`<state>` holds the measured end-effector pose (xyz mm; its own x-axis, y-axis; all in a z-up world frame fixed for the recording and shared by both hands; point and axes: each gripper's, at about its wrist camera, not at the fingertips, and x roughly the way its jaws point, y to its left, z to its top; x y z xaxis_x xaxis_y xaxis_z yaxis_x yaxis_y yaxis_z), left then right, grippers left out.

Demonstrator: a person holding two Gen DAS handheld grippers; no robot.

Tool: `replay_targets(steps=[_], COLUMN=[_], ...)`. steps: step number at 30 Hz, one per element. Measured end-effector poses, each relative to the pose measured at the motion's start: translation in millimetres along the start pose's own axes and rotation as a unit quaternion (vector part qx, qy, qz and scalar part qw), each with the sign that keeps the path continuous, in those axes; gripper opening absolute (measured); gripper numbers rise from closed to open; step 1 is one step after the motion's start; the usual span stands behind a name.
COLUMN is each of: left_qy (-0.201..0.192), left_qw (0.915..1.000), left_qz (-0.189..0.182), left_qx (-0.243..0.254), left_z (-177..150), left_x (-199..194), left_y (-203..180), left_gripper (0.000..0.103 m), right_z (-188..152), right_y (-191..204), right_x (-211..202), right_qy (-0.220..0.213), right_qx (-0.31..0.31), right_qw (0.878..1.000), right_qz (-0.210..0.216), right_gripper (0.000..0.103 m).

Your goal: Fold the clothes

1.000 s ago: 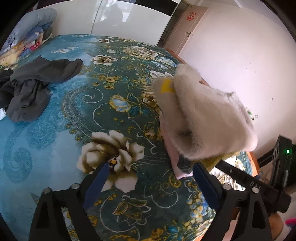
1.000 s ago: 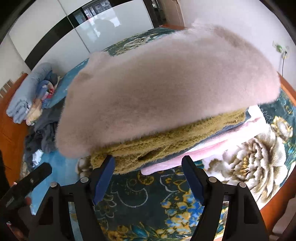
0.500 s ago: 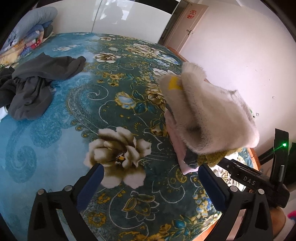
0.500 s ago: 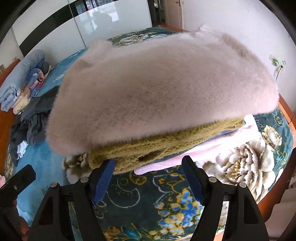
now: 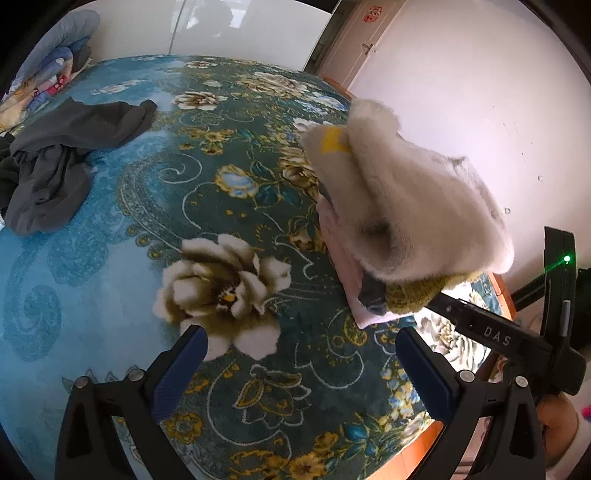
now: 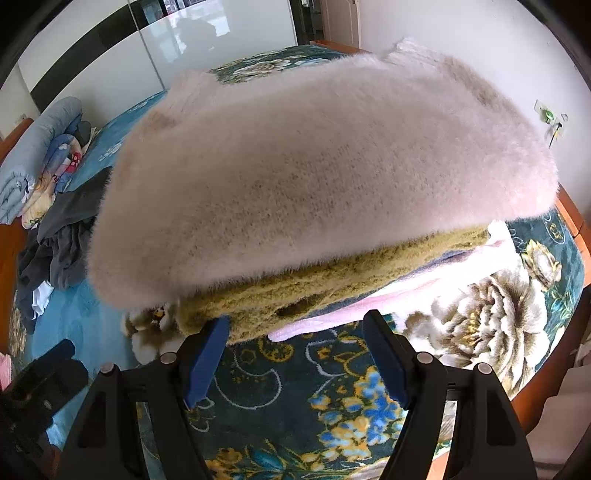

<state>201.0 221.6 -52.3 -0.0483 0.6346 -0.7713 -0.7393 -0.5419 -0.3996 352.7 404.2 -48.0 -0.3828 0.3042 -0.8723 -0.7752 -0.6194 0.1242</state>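
Note:
A stack of folded clothes lies near the bed's right edge: a fluffy cream-pink sweater (image 5: 406, 199) (image 6: 325, 177) on top, an olive knit (image 6: 332, 284) under it, then a grey piece and a pink garment (image 6: 388, 299) at the bottom. My left gripper (image 5: 301, 362) is open and empty, above the bedspread to the left of the stack. My right gripper (image 6: 295, 354) is open and empty, just in front of the stack; its body shows in the left wrist view (image 5: 495, 332). A heap of unfolded dark grey clothes (image 5: 62, 158) (image 6: 62, 236) lies at the far left.
The bed has a teal floral bedspread (image 5: 221, 258). Rolled blue bedding (image 6: 33, 155) lies at the headboard side. The wooden bed edge (image 6: 570, 221) runs close to the stack, with a white wall (image 5: 480, 92) behind it and a door (image 5: 369, 33) beyond.
Both grippers have drawn back from the stack, and the left one has opened wider. The stack has not moved.

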Motion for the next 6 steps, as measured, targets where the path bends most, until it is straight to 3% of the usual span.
replay_targets(steps=[6], left_qy=[0.008], left_qw=[0.9998], left_qz=[-0.014], left_qx=[-0.014], left_z=[-4.1], left_x=[0.7], left_y=[1.0], left_gripper=[0.103], right_z=[-2.2], right_y=[2.2], right_x=[-1.9], right_qy=[0.0], right_qx=[-0.001], right_qw=[1.0], right_qz=[-0.003], right_gripper=[0.076])
